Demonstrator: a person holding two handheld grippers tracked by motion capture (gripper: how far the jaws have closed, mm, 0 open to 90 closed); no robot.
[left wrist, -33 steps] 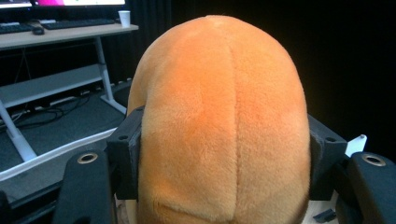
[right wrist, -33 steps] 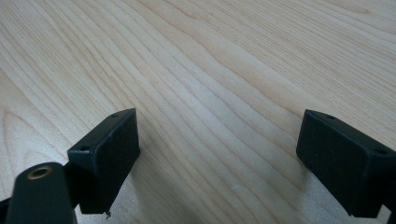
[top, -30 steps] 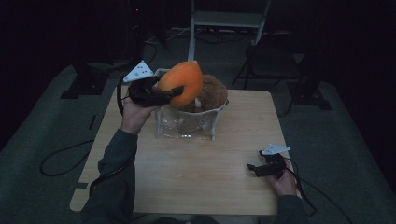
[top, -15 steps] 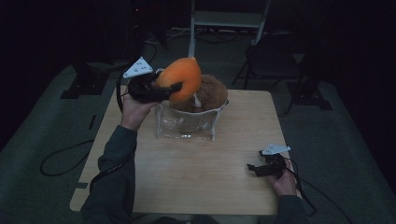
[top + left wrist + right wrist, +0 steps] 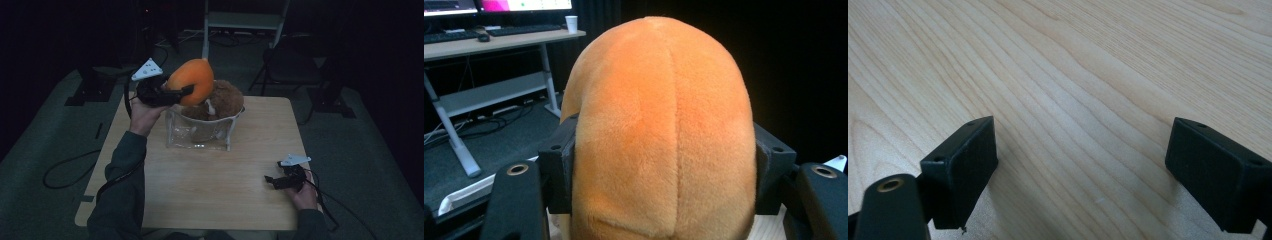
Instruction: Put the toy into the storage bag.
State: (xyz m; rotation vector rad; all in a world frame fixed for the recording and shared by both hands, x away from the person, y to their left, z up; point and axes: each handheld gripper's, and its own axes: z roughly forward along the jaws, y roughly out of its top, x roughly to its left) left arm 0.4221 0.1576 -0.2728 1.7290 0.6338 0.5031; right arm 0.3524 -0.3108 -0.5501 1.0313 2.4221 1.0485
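orange plush toy (image 5: 192,81) lifted over the clear bin (image 5: 200,134)
your left gripper (image 5: 172,94) clamps it — held high to clear the rim; right gripper (image 5: 1083,170) rests gaping, empty.

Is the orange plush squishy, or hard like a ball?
Probably squishy: the orange plush looks furry and bulges around the left hand-held gripper pads. Likely light, since it's held out sideways. Probably not slippery, because the fur should catch.

Two plush toys, one orange (image 5: 192,82) and one brown (image 5: 226,97); one clear bin (image 5: 200,135); one table (image 5: 210,185); two grippers, left (image 5: 172,93) and right (image 5: 274,181).
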